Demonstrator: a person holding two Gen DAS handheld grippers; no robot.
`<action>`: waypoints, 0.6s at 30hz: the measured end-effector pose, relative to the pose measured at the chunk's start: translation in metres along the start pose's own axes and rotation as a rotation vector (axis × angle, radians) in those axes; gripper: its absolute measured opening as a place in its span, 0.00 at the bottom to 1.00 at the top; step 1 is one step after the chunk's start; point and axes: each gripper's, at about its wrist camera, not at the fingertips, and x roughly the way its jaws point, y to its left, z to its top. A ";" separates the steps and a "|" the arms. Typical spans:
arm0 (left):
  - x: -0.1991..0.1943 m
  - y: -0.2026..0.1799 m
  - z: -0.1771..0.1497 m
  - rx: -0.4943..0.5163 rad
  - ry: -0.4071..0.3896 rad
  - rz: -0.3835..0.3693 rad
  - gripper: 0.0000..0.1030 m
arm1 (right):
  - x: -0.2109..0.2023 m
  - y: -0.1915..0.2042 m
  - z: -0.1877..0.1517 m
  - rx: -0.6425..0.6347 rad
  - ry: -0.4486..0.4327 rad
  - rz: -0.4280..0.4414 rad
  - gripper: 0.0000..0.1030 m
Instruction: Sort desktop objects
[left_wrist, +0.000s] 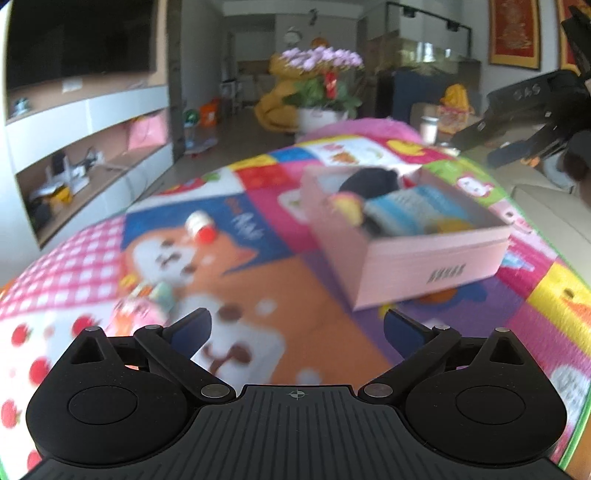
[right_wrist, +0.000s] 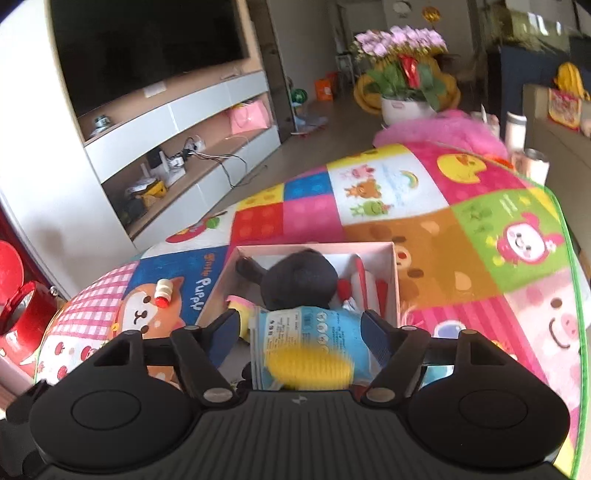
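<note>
A pink box (left_wrist: 424, 258) (right_wrist: 393, 280) stands on the colourful play mat (left_wrist: 258, 295). It holds a dark round object (right_wrist: 299, 280), a blue packet (right_wrist: 306, 328) and red-white items (right_wrist: 365, 284). My right gripper (right_wrist: 301, 321) hovers over the box's near end with its jaws apart. A blurred yellow object (right_wrist: 310, 365) lies between the fingers, clear of the left pad. My left gripper (left_wrist: 297, 325) is wide open over the mat with nothing in it. A small white bottle with a red cap (left_wrist: 199, 225) (right_wrist: 164, 291) lies left of the box. Blurred pink and green items (left_wrist: 144, 302) sit by the left finger.
A TV cabinet (right_wrist: 166, 122) lines the left wall. A flower pot (left_wrist: 321, 114) stands beyond the mat's far end. A red container (right_wrist: 18, 306) is at the left edge. Cups (right_wrist: 532, 162) stand past the mat's green right border. My right gripper's body (left_wrist: 524, 122) shows upper right.
</note>
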 end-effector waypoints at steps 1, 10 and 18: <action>-0.002 0.004 -0.005 -0.006 0.008 0.013 0.99 | 0.000 -0.001 0.000 0.003 -0.002 -0.006 0.71; -0.011 0.043 -0.033 -0.123 -0.023 0.135 1.00 | 0.010 0.041 0.005 -0.077 0.015 -0.002 0.77; -0.019 0.085 -0.047 -0.392 -0.063 0.124 1.00 | 0.097 0.158 0.033 -0.202 0.140 0.145 0.68</action>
